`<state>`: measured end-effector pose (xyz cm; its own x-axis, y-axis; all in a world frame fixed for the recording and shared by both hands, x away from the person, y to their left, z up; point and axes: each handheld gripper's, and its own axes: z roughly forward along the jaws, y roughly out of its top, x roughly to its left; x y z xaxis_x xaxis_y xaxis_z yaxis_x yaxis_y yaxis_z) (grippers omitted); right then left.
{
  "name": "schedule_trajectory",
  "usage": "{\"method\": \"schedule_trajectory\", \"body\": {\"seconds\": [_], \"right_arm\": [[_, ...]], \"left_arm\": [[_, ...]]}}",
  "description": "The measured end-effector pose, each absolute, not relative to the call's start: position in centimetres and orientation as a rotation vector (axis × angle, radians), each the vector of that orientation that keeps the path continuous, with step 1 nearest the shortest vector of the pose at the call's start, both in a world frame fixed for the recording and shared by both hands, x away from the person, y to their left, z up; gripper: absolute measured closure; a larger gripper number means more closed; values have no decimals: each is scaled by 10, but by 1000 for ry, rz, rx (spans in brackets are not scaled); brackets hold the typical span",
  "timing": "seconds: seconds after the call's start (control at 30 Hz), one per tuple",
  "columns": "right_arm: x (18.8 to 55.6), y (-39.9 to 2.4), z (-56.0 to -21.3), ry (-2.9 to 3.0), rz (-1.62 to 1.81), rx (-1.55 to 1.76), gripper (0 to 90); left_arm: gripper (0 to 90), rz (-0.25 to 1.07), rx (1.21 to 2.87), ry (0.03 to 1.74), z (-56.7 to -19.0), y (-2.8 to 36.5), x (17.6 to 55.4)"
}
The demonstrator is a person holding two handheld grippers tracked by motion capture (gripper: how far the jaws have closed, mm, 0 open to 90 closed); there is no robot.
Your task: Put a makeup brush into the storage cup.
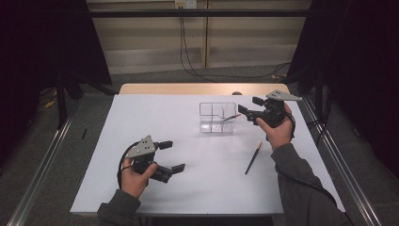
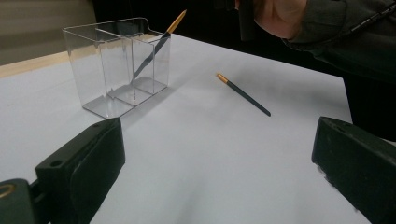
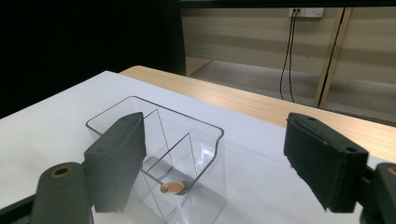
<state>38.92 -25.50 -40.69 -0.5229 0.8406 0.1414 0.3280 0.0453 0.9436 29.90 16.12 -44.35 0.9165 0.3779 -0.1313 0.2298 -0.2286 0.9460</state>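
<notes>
Above the clear organizer (image 1: 217,117), the right gripper (image 1: 248,106) hovers level, fingers wide, holding nothing

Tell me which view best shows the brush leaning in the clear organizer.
The left gripper view: the leaning brush shows nearly full length, slanting out of the clear organizer. The high view shows it small; the right gripper view shows just its orange end behind a jaw.

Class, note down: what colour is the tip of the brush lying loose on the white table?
Orange-gold, on a dark handle. The loose brush shows it best in the left gripper view.
</notes>
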Motion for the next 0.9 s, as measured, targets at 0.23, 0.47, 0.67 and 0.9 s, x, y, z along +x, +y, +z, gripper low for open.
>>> {"method": "schedule_trajectory", "body": {"seconds": [0.23, 0.47, 0.67, 0.9], "right_arm": [[385, -258, -407, 1866, 1483, 1181, 203], [382, -263, -406, 1861, 1473, 1185, 197], [378, -264, -406, 1871, 1462, 1176, 193], [373, -266, -406, 1862, 1458, 1180, 182]], "left_arm": [[24, 146, 1814, 459, -443, 160, 298], [25, 150, 1818, 457, -443, 161, 298], [25, 152, 1816, 458, -442, 161, 298], [24, 150, 1813, 452, -442, 160, 298]]}}
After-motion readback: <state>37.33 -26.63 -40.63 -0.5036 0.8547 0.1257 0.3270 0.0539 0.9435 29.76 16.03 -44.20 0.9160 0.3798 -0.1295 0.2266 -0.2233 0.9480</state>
